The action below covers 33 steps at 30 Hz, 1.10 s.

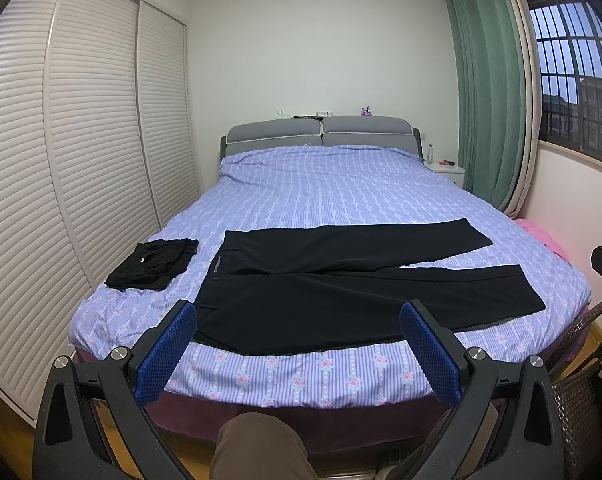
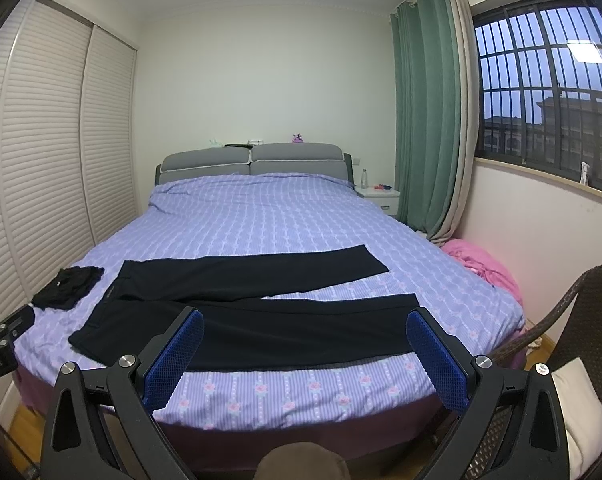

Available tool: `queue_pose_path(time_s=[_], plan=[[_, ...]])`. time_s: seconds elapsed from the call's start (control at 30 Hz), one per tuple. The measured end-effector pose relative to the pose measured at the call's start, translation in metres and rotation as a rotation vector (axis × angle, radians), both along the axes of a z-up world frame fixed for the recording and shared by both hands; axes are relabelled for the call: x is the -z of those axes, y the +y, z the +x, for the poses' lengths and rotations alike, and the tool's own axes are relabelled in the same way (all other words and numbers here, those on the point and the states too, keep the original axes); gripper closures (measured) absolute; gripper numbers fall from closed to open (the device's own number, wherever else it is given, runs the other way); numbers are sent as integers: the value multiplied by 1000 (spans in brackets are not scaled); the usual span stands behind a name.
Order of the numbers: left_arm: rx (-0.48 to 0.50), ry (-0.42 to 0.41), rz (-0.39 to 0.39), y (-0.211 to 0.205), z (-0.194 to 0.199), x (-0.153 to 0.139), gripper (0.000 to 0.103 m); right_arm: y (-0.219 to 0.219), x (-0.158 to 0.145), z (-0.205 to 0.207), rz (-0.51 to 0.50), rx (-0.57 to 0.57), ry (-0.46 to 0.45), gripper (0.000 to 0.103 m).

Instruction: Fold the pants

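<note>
Black pants point(image 1: 341, 292) lie flat across the near part of the bed point(image 1: 333, 196), waistband to the left, both legs spread out to the right. They show the same way in the right wrist view point(image 2: 261, 320). My left gripper point(image 1: 299, 322) is open and empty, held off the near edge of the bed in front of the waist end. My right gripper point(image 2: 305, 330) is open and empty, held off the bed's edge in front of the near leg. Neither touches the pants.
A small folded black garment point(image 1: 153, 264) lies on the bed left of the pants. Louvred wardrobe doors point(image 1: 61, 160) stand on the left. A wicker chair point(image 2: 573, 320) stands at the right. A pink cloth point(image 2: 481, 260) lies by the wall. A nightstand point(image 2: 381, 196) stands beside the headboard.
</note>
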<state>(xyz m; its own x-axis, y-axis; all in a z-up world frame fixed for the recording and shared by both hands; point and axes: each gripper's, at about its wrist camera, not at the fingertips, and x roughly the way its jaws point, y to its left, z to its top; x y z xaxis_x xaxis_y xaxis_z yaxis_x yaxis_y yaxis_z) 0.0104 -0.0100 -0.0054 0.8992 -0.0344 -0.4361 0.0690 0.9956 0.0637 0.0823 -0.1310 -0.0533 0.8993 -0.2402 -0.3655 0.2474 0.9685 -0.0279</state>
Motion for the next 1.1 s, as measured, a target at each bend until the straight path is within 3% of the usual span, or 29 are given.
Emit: queue_pose_path(time_s=[0.53,1.1], plan=[[6,5,-2,-4,2,3,0,0,0,1,2,4,3,0],[45,19,19,-34,65,4,0,-24,0,49,2,48,20,0]])
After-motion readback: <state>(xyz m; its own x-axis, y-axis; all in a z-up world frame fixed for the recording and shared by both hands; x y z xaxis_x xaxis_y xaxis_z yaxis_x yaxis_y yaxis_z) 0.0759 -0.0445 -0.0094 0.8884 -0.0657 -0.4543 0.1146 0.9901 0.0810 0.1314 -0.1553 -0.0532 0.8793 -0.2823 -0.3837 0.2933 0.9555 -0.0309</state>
